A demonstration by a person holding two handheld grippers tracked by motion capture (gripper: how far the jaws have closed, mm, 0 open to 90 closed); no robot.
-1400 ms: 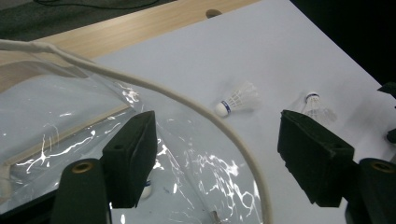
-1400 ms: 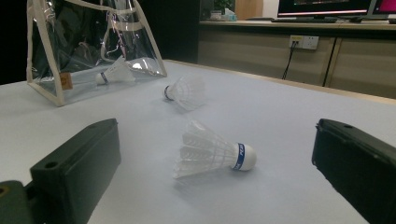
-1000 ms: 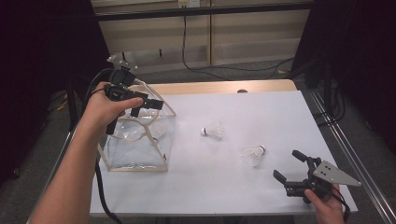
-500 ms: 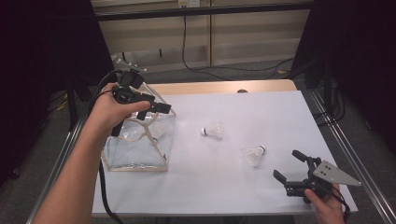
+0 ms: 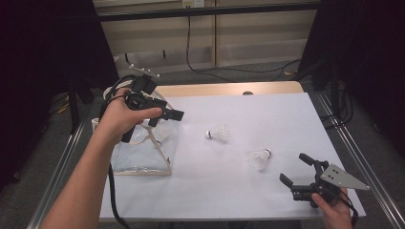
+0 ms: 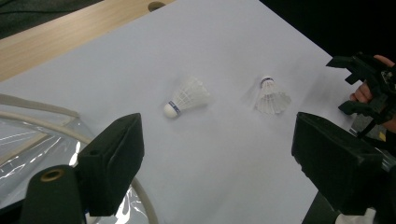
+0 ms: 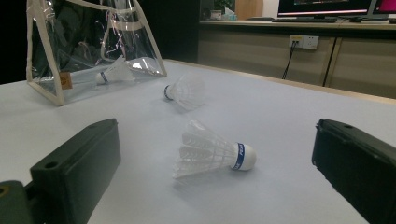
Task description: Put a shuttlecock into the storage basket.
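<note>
A clear plastic bag (image 5: pixel 143 155) with cream trim stands at the table's left, with one white shuttlecock (image 7: pixel 112 72) inside it. Two more shuttlecocks lie on the white sheet, one near the middle (image 5: pixel 217 134) (image 6: pixel 187 95) and one nearer the front right (image 5: pixel 259 157) (image 7: pixel 212 156). My left gripper (image 5: pixel 167 118) (image 6: pixel 219 154) hovers over the bag's right edge, open and empty; its jaws have just been opening. It points toward the middle shuttlecock. My right gripper (image 5: pixel 293 168) (image 7: pixel 219 149) rests low at the front right, open, with the nearer shuttlecock lying ahead of its jaws, untouched.
The white sheet (image 5: pixel 248 200) covers most of the table, and a bare wooden strip (image 5: pixel 267 88) runs along the far edge. Metal rails (image 5: pixel 356 157) border both sides. A black cable (image 5: pixel 113 200) trails from the left gripper off the front edge.
My left hand has shifted to the right, from above the bag's middle to its right edge, and its jaws stand a little wider. The right gripper and the shuttlecocks have stayed put.
</note>
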